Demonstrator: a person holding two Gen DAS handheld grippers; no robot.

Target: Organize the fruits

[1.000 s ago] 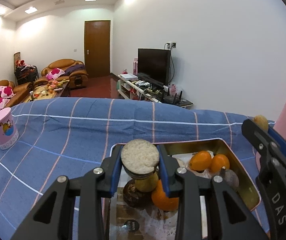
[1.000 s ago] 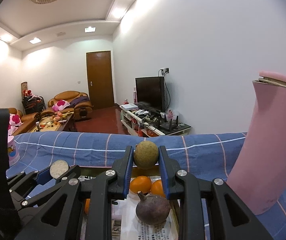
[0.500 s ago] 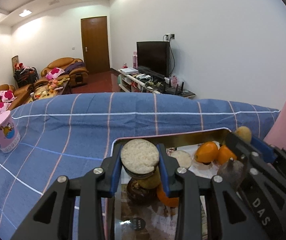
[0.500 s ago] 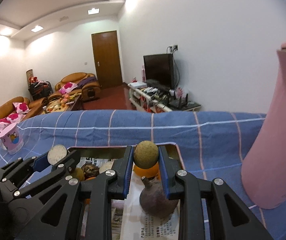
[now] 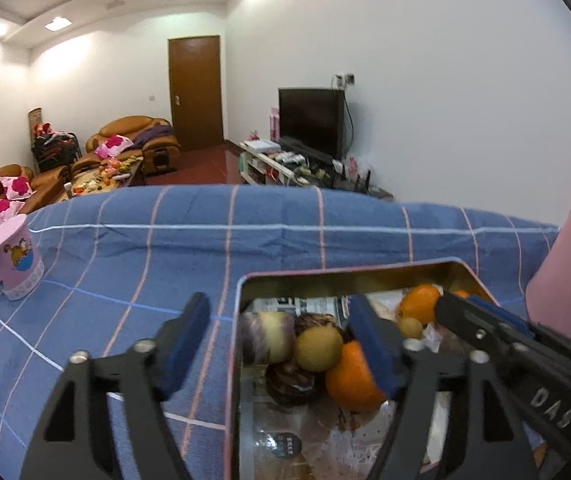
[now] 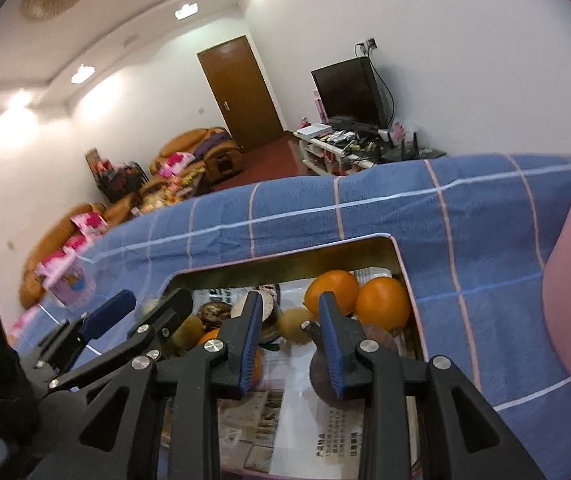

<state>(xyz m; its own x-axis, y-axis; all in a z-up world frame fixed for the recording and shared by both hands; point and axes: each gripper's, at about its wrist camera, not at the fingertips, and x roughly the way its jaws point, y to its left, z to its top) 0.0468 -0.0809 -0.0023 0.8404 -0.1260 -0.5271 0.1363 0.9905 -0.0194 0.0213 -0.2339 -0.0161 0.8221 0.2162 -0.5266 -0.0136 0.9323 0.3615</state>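
Tin of fruit lies on the blue checked cloth, long axis running away from both cameras. Left gripper tilts down over the tin's left wall, fingers spread wide, holding nothing; a cut purple fruit, a yellow-brown fruit and an orange sit between them. Right gripper is rolled, angled into the tin, fingers parted and empty; a small fruit lies just beyond the gap, two oranges past the right finger. "DAS" reads on the right gripper's body in the left view. Printed paper lines the tin, unreadable.
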